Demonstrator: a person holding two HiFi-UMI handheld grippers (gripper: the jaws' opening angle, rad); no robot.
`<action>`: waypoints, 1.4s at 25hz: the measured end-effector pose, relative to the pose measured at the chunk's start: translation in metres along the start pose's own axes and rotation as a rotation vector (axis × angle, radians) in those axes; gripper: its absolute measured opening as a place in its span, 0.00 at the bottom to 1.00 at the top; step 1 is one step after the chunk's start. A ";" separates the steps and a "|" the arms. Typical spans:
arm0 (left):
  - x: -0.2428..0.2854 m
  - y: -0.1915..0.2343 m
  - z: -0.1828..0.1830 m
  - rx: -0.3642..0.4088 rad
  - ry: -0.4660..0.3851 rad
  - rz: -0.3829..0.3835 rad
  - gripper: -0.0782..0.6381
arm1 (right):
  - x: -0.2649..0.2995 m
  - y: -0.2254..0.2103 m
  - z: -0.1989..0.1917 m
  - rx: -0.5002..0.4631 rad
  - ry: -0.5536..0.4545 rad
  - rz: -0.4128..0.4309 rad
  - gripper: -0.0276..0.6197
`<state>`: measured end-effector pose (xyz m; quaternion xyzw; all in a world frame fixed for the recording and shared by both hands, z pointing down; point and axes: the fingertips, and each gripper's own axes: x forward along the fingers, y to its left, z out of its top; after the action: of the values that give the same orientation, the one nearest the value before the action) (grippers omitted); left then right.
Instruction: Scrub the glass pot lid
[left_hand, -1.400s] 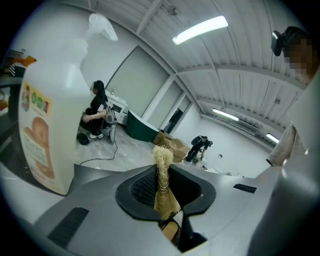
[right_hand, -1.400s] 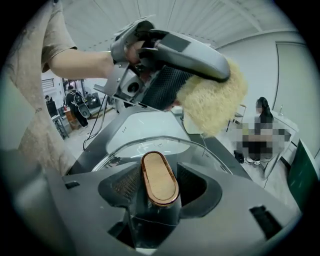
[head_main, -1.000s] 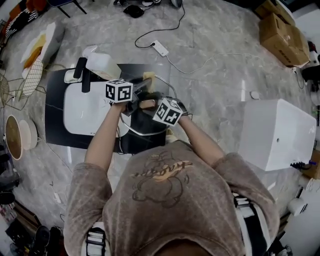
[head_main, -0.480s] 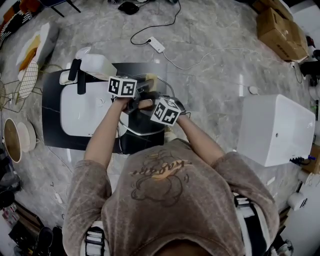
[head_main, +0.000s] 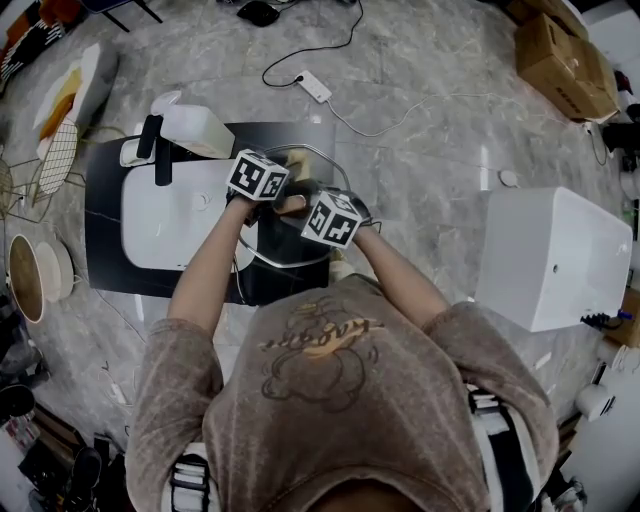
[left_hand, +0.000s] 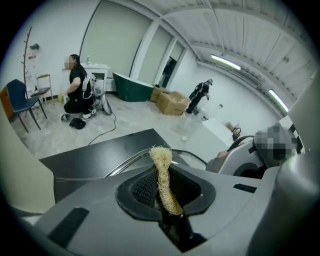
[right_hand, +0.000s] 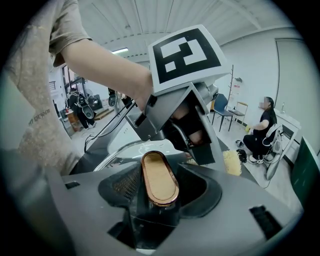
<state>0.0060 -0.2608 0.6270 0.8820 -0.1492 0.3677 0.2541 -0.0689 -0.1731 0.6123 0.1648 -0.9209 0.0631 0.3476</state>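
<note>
Glass makes this lid (head_main: 287, 265) stiff, fairly heavy for its thinness and, we judge, slippery once wet, so a knock against something hard is the thing to fear. We hold it raised over the right end of the white basin (head_main: 165, 215), which sits on the black mat (head_main: 108, 235), with its steel rim arcing below both grippers. The right gripper (right_hand: 158, 202) is clamped on the oval, copper-rimmed knob (right_hand: 159, 179), which strikes us as the only sound place to take hold, since bare glass would slide between the pads. The left gripper (left_hand: 169, 206) is closed on a thin loofah scrubber (left_hand: 162, 172), pinched edge-on; it looks soft and springy, so it should bend against the glass without scratching it. Whether the loofah touches the lid just now we cannot tell. For room, the basin wall and the white container (head_main: 197, 128) at the mat's far corner are the nearest hard things. The big white box (head_main: 555, 262) stands well apart on the right, and the floor beyond carries only a cable with its power strip (head_main: 314, 92).
</note>
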 end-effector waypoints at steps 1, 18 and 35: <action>0.000 0.001 -0.001 0.013 0.006 0.009 0.20 | 0.000 0.000 0.000 0.000 0.000 0.000 0.38; -0.040 0.026 -0.034 0.017 0.037 0.143 0.20 | -0.001 0.001 0.000 0.005 0.015 0.004 0.38; -0.084 0.007 -0.103 -0.089 -0.009 0.221 0.20 | 0.003 0.004 -0.002 0.044 0.072 0.050 0.38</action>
<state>-0.1139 -0.2025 0.6304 0.8497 -0.2628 0.3827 0.2501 -0.0714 -0.1693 0.6159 0.1471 -0.9099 0.0980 0.3752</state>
